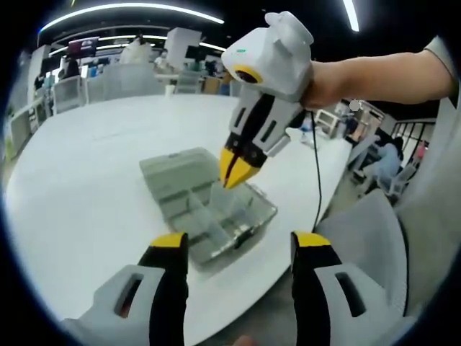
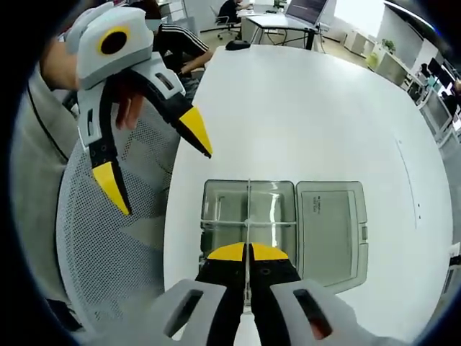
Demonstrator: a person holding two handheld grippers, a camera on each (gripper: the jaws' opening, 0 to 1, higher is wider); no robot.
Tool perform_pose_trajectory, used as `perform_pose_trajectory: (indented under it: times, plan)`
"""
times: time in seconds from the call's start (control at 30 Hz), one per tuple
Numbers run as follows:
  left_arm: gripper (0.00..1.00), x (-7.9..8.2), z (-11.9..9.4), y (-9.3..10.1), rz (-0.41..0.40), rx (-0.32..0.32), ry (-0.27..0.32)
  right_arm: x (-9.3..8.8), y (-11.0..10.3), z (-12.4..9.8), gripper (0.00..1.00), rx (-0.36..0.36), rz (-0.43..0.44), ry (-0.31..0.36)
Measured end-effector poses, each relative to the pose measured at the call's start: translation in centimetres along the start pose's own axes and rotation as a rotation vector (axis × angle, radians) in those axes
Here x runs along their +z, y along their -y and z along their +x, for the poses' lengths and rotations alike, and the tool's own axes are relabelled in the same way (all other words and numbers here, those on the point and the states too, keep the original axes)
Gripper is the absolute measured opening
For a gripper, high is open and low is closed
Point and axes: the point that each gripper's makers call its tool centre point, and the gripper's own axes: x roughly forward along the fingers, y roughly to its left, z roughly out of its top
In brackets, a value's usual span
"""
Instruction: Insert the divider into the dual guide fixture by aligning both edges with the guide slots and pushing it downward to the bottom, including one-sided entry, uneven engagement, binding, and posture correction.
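Spread wide, the fingers of our left gripper hold nothing in the left gripper view; beyond them the clear plastic fixture sits near the edge of the white surface, its lid open flat behind it. Our right gripper comes down over it, fingers clenched on the thin clear divider, which stands upright in the tray. From the right gripper view, our right fingers pinch the divider's near end; its long axis runs straight away from us across the fixture. We see the left gripper splayed open above the mesh chair.
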Motion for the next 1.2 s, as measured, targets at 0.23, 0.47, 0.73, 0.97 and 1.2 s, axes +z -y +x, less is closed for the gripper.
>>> perform_pose_trajectory:
  times: [0.23, 0.47, 0.73, 0.97, 1.2]
  plan:
    - [0.55, 0.04, -0.07, 0.15, 0.0, -0.001, -0.001, -0.04, 0.16, 0.15, 0.0, -0.007, -0.007, -0.004]
    - [0.55, -0.04, -0.14, 0.03, 0.001, 0.001, -0.002, -0.1, 0.06, 0.2, 0.0, -0.004, -0.005, -0.002]
    - [0.55, 0.08, -0.25, 0.15, 0.004, 0.002, 0.0, -0.18, -0.12, 0.36, 0.0, -0.007, -0.012, -0.007]
    - [0.55, 0.08, -0.4, 0.26, 0.005, 0.004, -0.001, -0.16, -0.25, 0.5, 0.0, -0.006, -0.015, -0.01]
    - [0.55, -0.04, -0.35, 0.13, 0.005, 0.004, 0.002, 0.07, -0.39, 0.67, 0.0, -0.009, -0.005, -0.006]
